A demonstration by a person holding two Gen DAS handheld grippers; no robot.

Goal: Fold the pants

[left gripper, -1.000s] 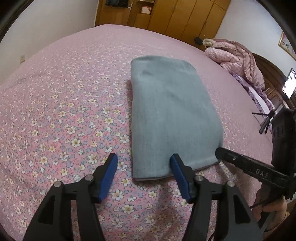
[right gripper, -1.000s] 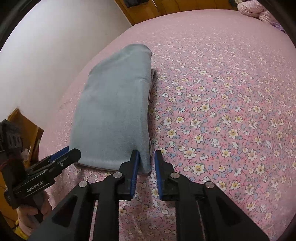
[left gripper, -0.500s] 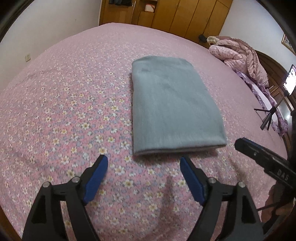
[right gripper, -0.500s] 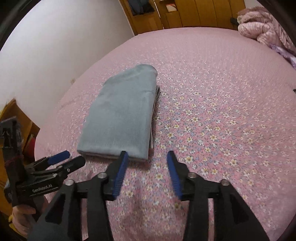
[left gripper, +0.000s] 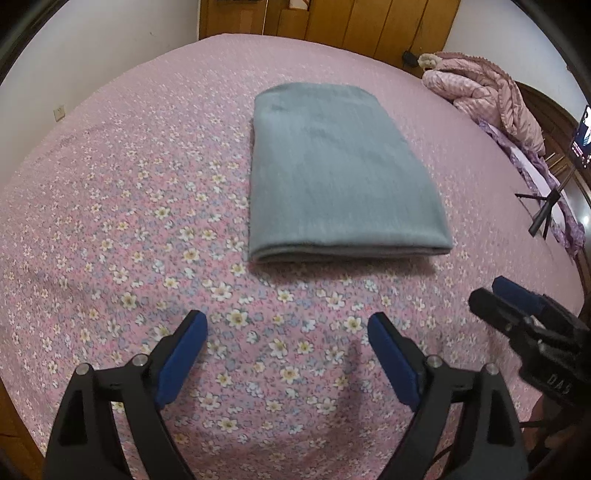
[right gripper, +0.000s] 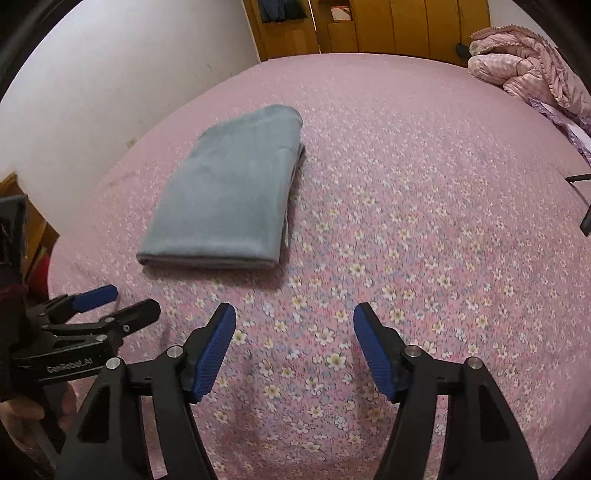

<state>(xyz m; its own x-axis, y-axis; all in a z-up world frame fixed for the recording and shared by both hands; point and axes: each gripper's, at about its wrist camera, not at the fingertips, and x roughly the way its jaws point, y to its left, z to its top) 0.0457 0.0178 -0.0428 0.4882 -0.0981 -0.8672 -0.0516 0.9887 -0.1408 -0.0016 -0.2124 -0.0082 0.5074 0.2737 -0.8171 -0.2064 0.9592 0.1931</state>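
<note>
The grey-blue pants lie folded into a flat rectangle on the pink flowered bedspread. My left gripper hovers over the bedspread short of the pants' near edge, its jaws still opening with nothing between them. My right gripper hangs to the right of the pants' near corner, its jaws also opening and empty. Each gripper shows in the other's view: the right gripper at the right edge, the left gripper at the left edge.
A crumpled pink quilt lies at the far right corner of the bed. Wooden wardrobes stand behind the bed, a white wall to the left. A black tripod and a lit screen stand at the right.
Both grippers have let go of the pants' near edge, opened wider and drawn back toward the bed's near side. The pants stay folded in place.
</note>
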